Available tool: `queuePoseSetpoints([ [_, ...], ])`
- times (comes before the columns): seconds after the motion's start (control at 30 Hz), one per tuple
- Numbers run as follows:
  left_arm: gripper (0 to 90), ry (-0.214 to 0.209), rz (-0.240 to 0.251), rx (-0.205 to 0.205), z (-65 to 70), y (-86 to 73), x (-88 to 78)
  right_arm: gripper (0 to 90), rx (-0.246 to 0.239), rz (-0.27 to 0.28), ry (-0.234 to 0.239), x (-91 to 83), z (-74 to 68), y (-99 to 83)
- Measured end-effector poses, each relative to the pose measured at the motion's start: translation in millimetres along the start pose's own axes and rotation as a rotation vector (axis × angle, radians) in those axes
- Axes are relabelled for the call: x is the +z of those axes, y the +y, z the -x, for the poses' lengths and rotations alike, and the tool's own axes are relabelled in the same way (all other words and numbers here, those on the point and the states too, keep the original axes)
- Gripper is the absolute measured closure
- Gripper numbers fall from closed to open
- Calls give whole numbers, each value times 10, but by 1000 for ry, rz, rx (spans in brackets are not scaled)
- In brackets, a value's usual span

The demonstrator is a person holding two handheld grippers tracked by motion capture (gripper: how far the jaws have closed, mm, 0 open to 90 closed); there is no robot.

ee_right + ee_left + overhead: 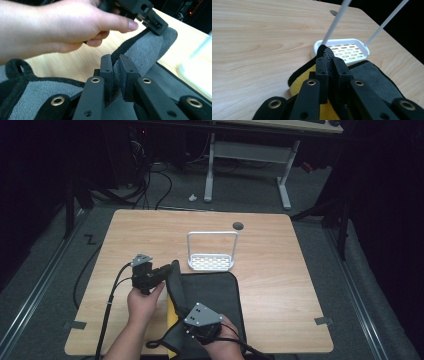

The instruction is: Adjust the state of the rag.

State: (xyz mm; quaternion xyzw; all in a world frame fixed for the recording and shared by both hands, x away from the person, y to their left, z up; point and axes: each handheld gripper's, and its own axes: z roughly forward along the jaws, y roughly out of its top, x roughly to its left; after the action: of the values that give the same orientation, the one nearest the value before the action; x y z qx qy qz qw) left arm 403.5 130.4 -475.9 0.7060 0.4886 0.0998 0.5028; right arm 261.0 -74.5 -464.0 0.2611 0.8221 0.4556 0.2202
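Note:
A dark grey cloth (215, 290) with black trim and a yellow underside (304, 77) lies at the table's front middle. Its left edge is lifted and folded up. My left gripper (166, 271) is shut on the far end of that raised edge, seen close in the left gripper view (330, 60). My right gripper (187, 316) is shut on the same edge nearer the person, with the grey cloth (147, 47) pinched between its jaws (116, 60). The right gripper view has the left gripper (155, 23) and its hand (62, 25) just beyond.
A white slotted rack (211, 262) with a tall wire hoop stands just behind the cloth, also seen in the left gripper view (347, 48). A dark round grommet (238, 225) sits near the wooden table's (285, 280) back edge. A cable (107, 310) trails off the left gripper.

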Motion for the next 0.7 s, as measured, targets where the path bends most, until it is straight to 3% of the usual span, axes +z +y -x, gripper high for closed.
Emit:
queuePoseSetpoints([
  [0.07, 836, 5, -6, 16, 129, 5, 104, 824, 5, -4, -10, -48, 50, -68],
  [0.17, 836, 0, -11, 17, 188, 4, 163, 823, 21, -7, -27, -124, 117, -159],
  [0.43, 835, -29, -53, 39, 496, 0, 455, 822, 32, -26, -67, -312, 225, -371],
  [0.47, 834, -35, -65, 55, 604, 5, 544, 821, 45, -33, -76, -378, 263, -451],
  [0.7, 832, -35, -99, 78, 865, 7, 757, 813, 76, -72, -101, -543, 397, -656],
])
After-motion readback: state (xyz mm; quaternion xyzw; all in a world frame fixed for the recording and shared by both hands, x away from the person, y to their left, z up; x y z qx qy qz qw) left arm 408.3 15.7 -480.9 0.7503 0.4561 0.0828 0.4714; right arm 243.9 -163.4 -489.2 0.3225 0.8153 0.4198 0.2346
